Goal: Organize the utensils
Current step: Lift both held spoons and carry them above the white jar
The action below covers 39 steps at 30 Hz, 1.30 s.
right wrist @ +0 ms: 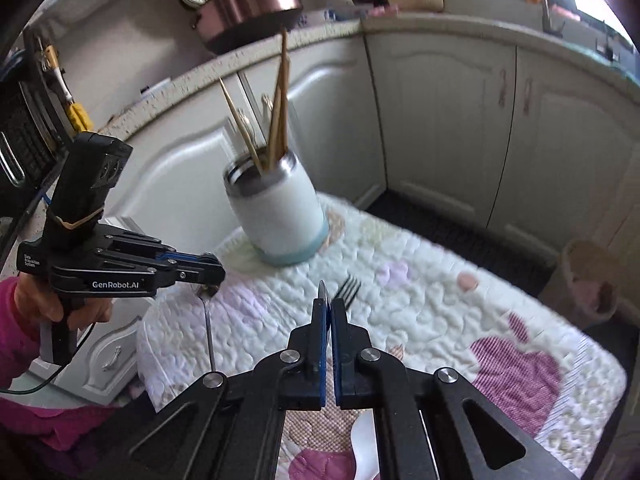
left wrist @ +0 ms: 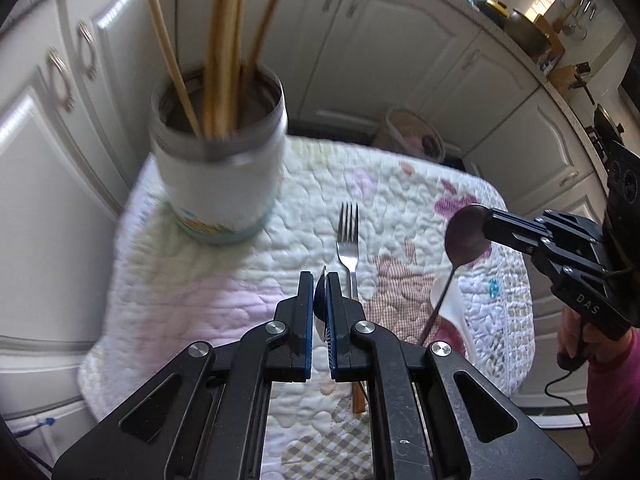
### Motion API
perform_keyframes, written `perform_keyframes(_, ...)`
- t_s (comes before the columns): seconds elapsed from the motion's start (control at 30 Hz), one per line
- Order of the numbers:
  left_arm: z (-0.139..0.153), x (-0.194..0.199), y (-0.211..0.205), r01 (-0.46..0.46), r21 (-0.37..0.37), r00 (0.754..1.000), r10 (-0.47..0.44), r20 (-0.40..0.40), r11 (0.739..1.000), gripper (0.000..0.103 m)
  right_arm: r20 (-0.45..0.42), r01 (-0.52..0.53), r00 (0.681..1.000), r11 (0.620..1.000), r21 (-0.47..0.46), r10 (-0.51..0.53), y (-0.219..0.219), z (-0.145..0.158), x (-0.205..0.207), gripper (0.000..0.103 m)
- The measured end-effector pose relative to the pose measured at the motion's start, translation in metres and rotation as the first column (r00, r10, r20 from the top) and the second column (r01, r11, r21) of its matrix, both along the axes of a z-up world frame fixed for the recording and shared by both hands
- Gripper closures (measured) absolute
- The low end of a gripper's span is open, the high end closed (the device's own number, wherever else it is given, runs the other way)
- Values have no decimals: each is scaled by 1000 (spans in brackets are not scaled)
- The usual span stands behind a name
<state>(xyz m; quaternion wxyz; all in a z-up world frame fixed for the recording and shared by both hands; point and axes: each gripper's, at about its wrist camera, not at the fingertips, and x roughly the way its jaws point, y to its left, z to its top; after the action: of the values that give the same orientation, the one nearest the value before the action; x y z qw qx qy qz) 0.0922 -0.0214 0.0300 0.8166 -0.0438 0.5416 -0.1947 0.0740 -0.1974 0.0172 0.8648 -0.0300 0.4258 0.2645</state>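
Left gripper (left wrist: 320,280) sits low centre in its own view, jaws clamped on the bowl of a spoon (left wrist: 321,312); from the right wrist view the same gripper (right wrist: 208,268) shows at mid left, held in a hand (right wrist: 60,300) with a pink sleeve (right wrist: 24,420), the spoon's thin handle (right wrist: 209,332) hanging down below the tips. Right gripper (right wrist: 327,304) sits low centre in its own view, jaws pressed together on a thin metal edge that pokes out above the tips. In the left wrist view that gripper (left wrist: 486,224) enters from the right edge and pinches the bowl of a second, dark spoon (left wrist: 464,236), handle trailing down and left over the quilt (left wrist: 200,300). A fork (left wrist: 349,240) lies on the quilt at frame centre, tines toward the top, just right of the left gripper's tips. A white cup (left wrist: 220,168) with a steel rim stands on the quilt, upper left, holding several chopsticks (left wrist: 224,40) that lean out of it. White cabinets (left wrist: 400,40) fill the background. The cup looks blurred in both views.
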Motion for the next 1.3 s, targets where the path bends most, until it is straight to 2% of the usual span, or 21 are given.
perform_keyframes(0.23, 47, -7, 18, -45, 8, 995, 44, 93, 999, 99, 88, 26, 996, 1000, 12, -27, 11, 47, -4, 101)
perform_keyframes(0.4, 88, 0, 35, -96, 12, 981, 92, 172, 995, 99, 157, 49, 986, 999, 17, -51, 22, 80, 1, 101)
perform_keyframes(0.63, 141, 24, 61, -213, 34, 938, 195, 286, 976, 99, 249, 113, 962, 994, 0, -110, 44, 126, 22, 101)
perform_keyframes(0.8, 166, 45, 84, -292, 15, 906, 272, 325, 956, 99, 276, 139, 951, 990, 21, -140, 59, 145, 47, 102)
perform_keyframes(1.07, 169, 79, 101, -400, 28, 858, 364, 363, 916, 99, 338, 165, 928, 986, 7, -158, 87, 154, 77, 102)
perform_keyframes(1.3, 151, 89, 101, -440, 56, 835, 385, 394, 896, 99, 386, 185, 909, 982, -32, -158, 109, 134, 92, 101)
